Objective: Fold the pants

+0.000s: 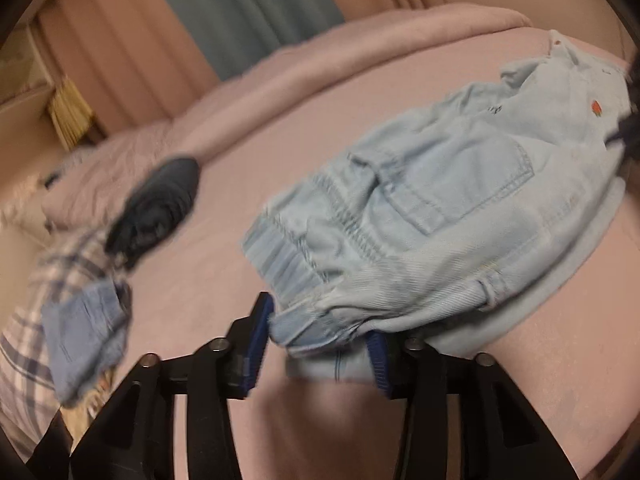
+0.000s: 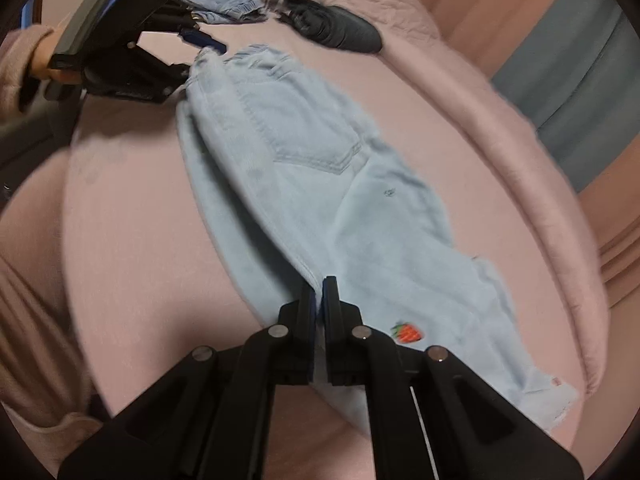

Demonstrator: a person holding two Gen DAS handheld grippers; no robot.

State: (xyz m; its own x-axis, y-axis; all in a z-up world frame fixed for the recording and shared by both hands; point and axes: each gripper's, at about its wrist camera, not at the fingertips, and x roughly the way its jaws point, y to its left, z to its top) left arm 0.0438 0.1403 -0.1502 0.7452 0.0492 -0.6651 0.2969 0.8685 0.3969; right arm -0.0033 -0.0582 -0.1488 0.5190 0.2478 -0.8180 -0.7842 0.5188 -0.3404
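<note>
Left wrist view
Pants: the light blue denim pants lie on the pink bed, folded lengthwise, back pocket up, elastic waistband nearest the camera.
Landmark: everything here is placed from the pants.
Left gripper: the left gripper sits at the waistband corner, jaws standing partly apart. The waistband edge lies between them; the near pad seems to touch the cloth while the other stands just clear, so I judge the hold is slack rather than a pinch.
Other cloth: a dark bundle lies well apart from the pants on the far side of the left gripper; a plaid cloth and a small blue denim piece lie beyond it.

Right wrist view
Pants: they run away from the camera across the bed, hem end near, waistband far; a small red strawberry motif sits near the hem.
Right gripper: the right gripper has its jaws almost together, pinching the folded edge of the pants at the leg end.
Left gripper: seen at the far waistband end, touching the cloth there.

Handling
Feel: probably light, soft and limp; it will sag between holds, not slip or break.
Where to hold: likely the waistband corner and the folded hem edge, catching all layers.
</note>
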